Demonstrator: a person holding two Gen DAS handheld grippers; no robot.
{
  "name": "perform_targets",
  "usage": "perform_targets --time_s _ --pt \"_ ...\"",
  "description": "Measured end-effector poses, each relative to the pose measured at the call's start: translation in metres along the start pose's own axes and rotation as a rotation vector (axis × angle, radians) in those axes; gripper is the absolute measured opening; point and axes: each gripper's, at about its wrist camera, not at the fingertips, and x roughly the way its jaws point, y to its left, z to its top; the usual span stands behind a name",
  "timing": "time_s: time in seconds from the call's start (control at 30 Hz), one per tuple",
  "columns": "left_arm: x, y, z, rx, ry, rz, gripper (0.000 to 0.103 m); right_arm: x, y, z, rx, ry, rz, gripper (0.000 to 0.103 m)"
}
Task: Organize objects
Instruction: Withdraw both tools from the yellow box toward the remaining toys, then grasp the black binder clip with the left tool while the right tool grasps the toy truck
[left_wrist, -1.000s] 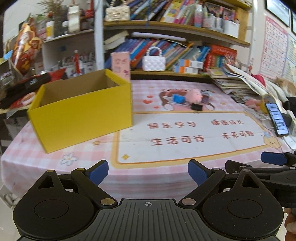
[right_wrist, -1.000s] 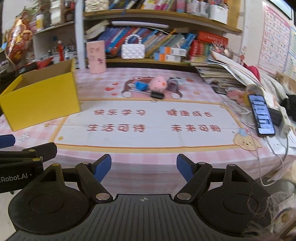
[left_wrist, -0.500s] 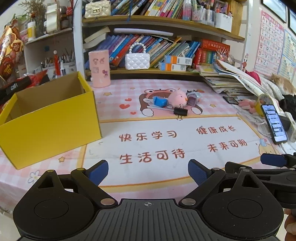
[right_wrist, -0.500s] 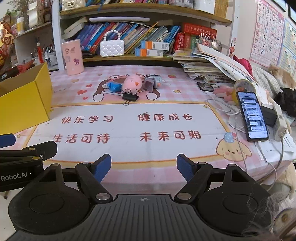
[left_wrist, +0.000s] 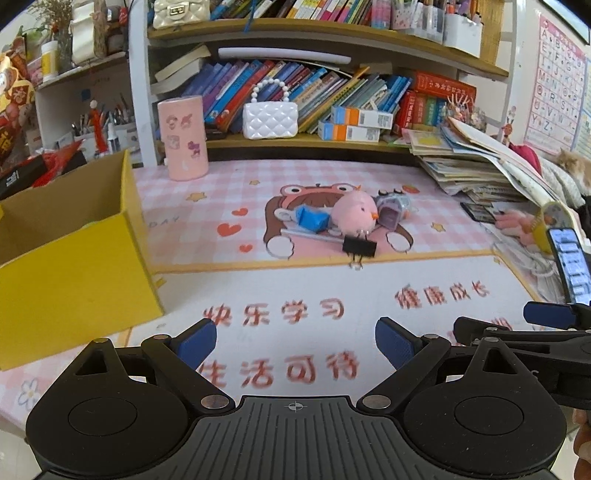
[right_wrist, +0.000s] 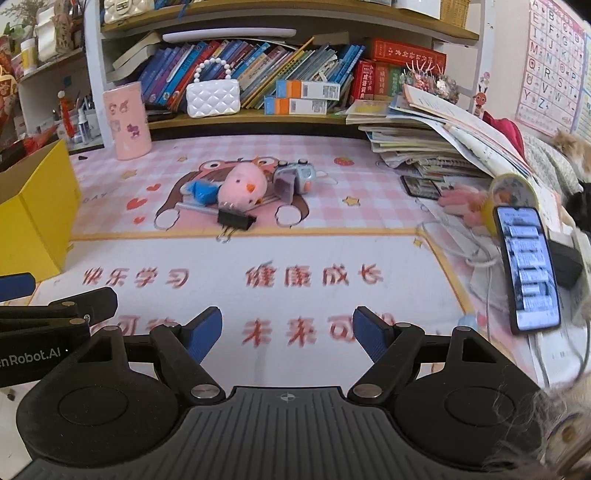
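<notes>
A small pile lies mid-table: a pink plush chick, a blue piece, a grey toy, a black binder clip and a pen. An open yellow box stands at the left. My left gripper is open and empty, well short of the pile. My right gripper is open and empty, beside the left one.
A pink canister and a white pearl-handled purse stand at the back by the bookshelf. A stack of books and papers fills the right. A lit phone with cables leans at the right edge.
Both grippers have moved forward over the table and swung right; the pile looks nearer and the yellow box has slid toward the left edge of both views. Both stay open.
</notes>
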Motion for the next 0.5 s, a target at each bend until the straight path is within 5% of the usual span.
perform_targets --time_s 0.5 --pt "0.057 -0.028 0.037 0.001 0.017 0.044 0.093 0.057 -0.043 0.055 -0.001 -0.050 0.031 0.076"
